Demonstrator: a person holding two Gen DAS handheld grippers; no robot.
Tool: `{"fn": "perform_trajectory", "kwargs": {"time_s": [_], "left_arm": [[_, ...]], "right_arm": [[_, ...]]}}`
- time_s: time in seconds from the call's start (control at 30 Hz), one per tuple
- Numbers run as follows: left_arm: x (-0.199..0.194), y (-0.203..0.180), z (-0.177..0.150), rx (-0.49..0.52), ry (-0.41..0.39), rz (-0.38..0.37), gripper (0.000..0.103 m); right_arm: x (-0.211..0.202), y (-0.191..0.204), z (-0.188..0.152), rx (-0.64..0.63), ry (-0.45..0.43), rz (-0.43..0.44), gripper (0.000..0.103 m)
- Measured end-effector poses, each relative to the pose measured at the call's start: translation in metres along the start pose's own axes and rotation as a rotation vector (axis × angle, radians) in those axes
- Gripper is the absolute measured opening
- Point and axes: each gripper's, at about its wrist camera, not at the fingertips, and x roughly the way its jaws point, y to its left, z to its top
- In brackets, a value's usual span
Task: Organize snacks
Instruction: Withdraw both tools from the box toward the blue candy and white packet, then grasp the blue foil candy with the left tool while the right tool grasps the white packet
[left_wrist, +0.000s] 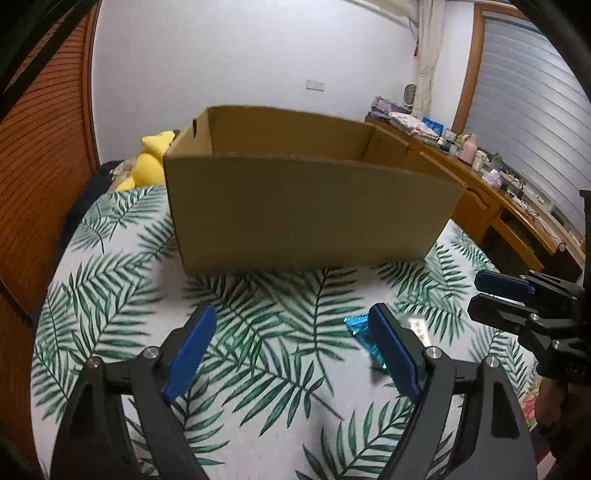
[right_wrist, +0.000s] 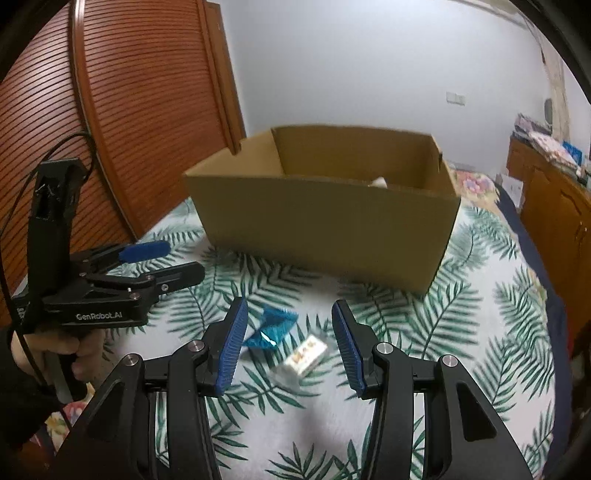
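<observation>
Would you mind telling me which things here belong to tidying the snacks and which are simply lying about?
Part of the job:
- blue foil snack
- small white snack packet
- cardboard box
- left gripper and right gripper, jaws open, nothing held

Just lying about:
- yellow plush toy
- leaf-print bedspread
- cluttered wooden desk

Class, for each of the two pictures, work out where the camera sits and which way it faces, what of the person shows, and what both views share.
Left wrist: sits on the left hand-held gripper, facing forward and down over the leaf-print bedspread at the cardboard box; the right hand-held gripper enters at the right edge.
Right wrist: sits on the right hand-held gripper, aimed at the same box; the left hand-held gripper and the hand holding it show at left.
Shared: box, bedspread, blue foil packet, white snack packet.
</observation>
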Motion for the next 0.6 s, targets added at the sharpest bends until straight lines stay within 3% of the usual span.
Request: {"fn": "perform_trajectory", "kwargs": {"time_s": [0.6], "left_arm": [[0.021, -0.010, -0.025, 0.034, 0.064, 0.014, 0.085]], "right_arm": [[0.052, -0.009, -0.026, 0.040, 0.153, -0.040, 0.045]]}}
